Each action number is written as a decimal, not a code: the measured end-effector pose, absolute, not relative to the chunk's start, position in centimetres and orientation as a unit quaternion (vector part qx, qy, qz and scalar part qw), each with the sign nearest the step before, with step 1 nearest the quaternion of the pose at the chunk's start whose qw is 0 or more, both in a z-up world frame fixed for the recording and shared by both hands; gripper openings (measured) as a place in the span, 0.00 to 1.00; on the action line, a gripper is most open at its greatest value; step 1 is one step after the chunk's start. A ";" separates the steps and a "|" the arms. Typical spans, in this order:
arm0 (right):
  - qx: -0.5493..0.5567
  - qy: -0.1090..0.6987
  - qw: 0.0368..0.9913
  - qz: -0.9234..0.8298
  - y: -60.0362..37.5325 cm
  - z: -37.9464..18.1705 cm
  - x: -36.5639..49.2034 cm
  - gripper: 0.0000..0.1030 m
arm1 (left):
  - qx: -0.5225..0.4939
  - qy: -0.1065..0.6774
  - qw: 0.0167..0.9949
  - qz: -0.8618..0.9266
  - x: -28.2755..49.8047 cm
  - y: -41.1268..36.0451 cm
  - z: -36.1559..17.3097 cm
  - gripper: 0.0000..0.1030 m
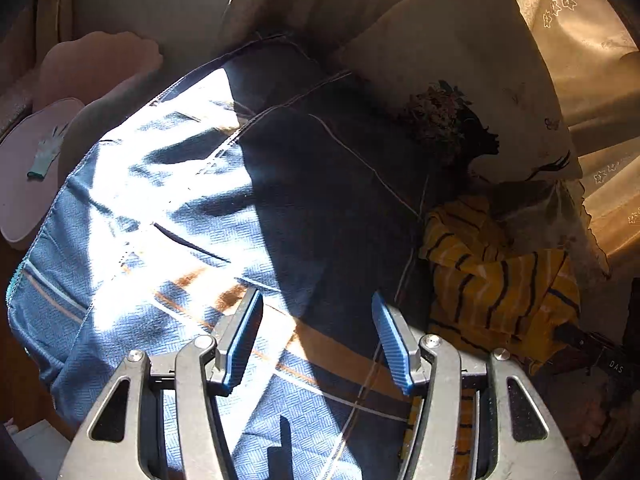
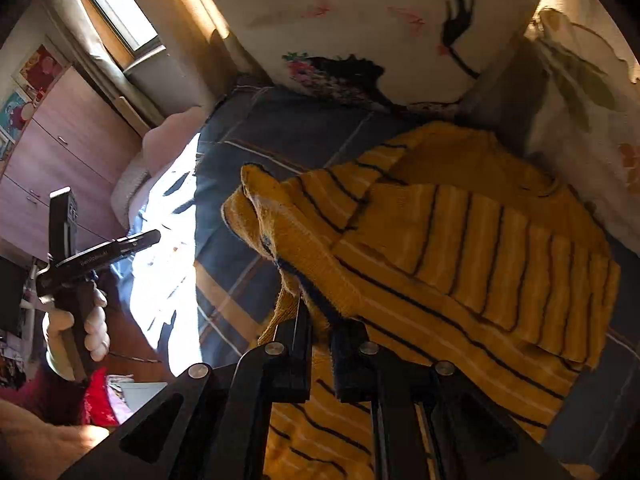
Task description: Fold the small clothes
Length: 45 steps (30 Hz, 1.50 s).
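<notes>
Left gripper: jaws spread wide, nothing held between the blue pads. It is seen poised over the blue bedspread; contact with the cloth cannot be told. A hard patch of sunlight is laid across the spread to the left of the fingers, deep shadow to the right.

Right gripper: jaws drawn in narrow, a fold of the yellow sweater pinched between the black fingers. The gripped edge is bunched and drawn toward the camera; knit is seen both above and below the fingertips.

Sweater: mustard knit with dark and pale stripes, lain rumpled on the bedspread, part of it doubled over itself. In the left wrist view it is seen to the right of the open gripper, apart from it, just below the pillow.

The pillow, white with a printed face and flowers, is propped at the head of the bed, just beyond the sweater.

In the right wrist view the left gripper is seen off to the left, held in a white-gloved hand, over the sunlit edge of the bed
</notes>
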State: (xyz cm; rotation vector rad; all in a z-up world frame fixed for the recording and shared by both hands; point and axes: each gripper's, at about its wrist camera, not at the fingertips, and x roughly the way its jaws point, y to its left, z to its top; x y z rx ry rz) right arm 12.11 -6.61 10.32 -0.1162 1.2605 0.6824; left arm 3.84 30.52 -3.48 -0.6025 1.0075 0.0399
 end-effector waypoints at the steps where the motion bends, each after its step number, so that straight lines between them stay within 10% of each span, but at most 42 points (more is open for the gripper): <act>1: -0.079 0.578 0.760 0.286 -8.9 10.6 12.4 0.08 | -0.279 0.477 0.833 0.005 4.8 29.1 -3.4 0.55; 8: -0.130 0.592 0.786 0.121 -23.2 6.6 15.3 0.11 | -0.256 0.499 0.826 -0.058 9.5 19.7 -3.4 0.55; 12: -0.044 0.617 0.776 0.124 -25.9 3.2 13.7 0.36 | -0.242 0.514 0.820 -0.071 11.8 15.2 -3.7 0.58; 16: 0.001 0.613 0.780 0.125 -28.6 1.8 13.1 0.40 | -0.246 0.532 0.807 -0.076 14.6 12.4 -5.1 0.59; 27: 0.153 0.563 0.749 0.315 -18.2 1.0 24.7 0.51 | -0.358 0.529 0.764 -0.085 21.7 9.9 -9.4 0.59; 30: 0.160 0.580 0.732 0.319 -13.8 -1.3 27.8 0.52 | -0.359 0.516 0.773 -0.087 21.6 10.4 -8.9 0.17; 36: 0.112 0.630 0.699 0.319 -6.7 -5.3 30.7 0.53 | -0.351 0.495 0.790 -0.087 19.9 11.6 -7.7 0.10; 39: 0.087 0.622 0.697 0.347 -3.8 -4.3 30.7 0.05 | -0.337 0.497 0.796 -0.078 19.5 12.2 -7.7 0.08; 45: -0.051 0.563 0.737 0.371 3.7 0.0 29.5 0.05 | -0.330 0.481 0.811 -0.042 17.9 15.2 -7.2 0.00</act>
